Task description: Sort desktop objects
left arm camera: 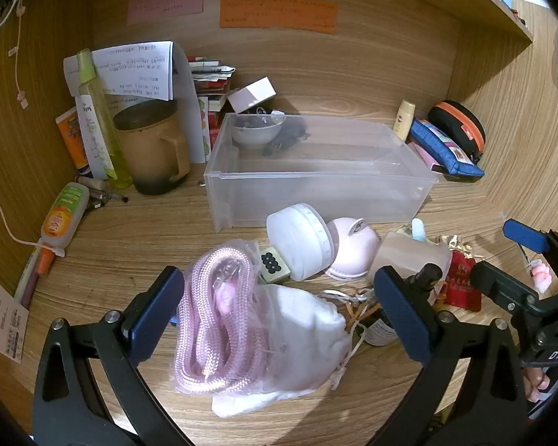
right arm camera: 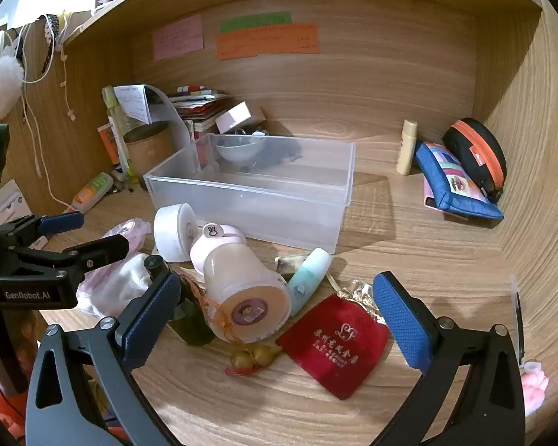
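Left gripper (left arm camera: 279, 312) wide open astride pink rope bag (left arm camera: 219, 323) – right gripper (right arm camera: 275, 316) agape, empty, over red pouch (right arm camera: 333, 345)

Your wooden desk and the things lying on it

You have a wooden desk (right arm camera: 409, 260) with a clear plastic box (right arm camera: 264, 200) sitting on it at about 12 o'clock. A red pouch (right arm camera: 333, 349) lies flat at 6 o'clock, with two small gold gourds (right arm camera: 255, 356) just beside it at 7 o'clock. A blue zip pouch (right arm camera: 455, 184) rests at 2 o'clock, near a small cream bottle (right arm camera: 406, 146). At 9 o'clock lies an orange and green tube (right arm camera: 93, 191).
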The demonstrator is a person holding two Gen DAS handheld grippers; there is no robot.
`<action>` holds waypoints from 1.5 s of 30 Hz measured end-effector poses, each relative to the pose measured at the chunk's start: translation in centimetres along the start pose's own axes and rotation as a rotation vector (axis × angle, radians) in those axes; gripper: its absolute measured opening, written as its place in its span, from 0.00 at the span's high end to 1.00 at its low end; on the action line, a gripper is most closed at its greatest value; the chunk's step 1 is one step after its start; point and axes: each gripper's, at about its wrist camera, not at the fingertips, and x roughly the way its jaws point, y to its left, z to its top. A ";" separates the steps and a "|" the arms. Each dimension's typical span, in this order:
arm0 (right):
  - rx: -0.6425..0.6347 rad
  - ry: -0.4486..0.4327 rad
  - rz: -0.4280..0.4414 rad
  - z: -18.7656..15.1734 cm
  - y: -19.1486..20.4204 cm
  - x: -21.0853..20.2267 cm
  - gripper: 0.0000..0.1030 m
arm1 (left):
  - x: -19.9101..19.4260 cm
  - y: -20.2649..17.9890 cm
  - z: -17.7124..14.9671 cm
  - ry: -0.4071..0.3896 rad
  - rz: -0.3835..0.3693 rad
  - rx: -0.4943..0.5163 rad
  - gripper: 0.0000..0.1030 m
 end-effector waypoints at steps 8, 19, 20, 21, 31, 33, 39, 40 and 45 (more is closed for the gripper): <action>0.009 0.012 0.005 -0.1 -0.1 0.1 0.00 | -0.1 -0.1 -0.2 -0.002 0.001 0.004 0.00; 0.018 0.019 0.002 0.0 -0.2 0.1 0.00 | 0.1 -0.1 -0.2 0.026 0.004 -0.008 0.00; 0.019 0.020 0.001 0.0 -0.2 0.1 0.00 | 0.1 -0.1 -0.1 0.036 0.005 -0.012 0.00; 0.019 0.020 0.001 0.0 -0.2 0.1 0.00 | 0.1 0.1 0.0 0.044 0.003 -0.017 0.00; 0.027 0.007 -0.026 -0.1 -1.2 -0.5 0.00 | -1.7 2.0 -0.1 -0.052 0.022 -0.026 0.00; 0.031 0.007 -0.036 -0.3 -1.6 -0.6 0.00 | -1.9 2.1 -0.5 -0.063 0.054 0.011 0.00; 0.050 0.035 -0.075 -1.3 -2.8 -0.6 0.00 | -1.4 2.6 -2.8 -0.013 0.092 0.077 0.00; 0.053 0.039 -0.078 -1.4 -3.0 -0.6 0.00 | -1.2 2.8 -3.2 0.008 0.089 0.075 0.00; 0.079 0.077 -0.091 -2.4 -3.9 -0.2 0.00 | -1.0 2.9 -4.5 0.064 0.073 0.059 0.00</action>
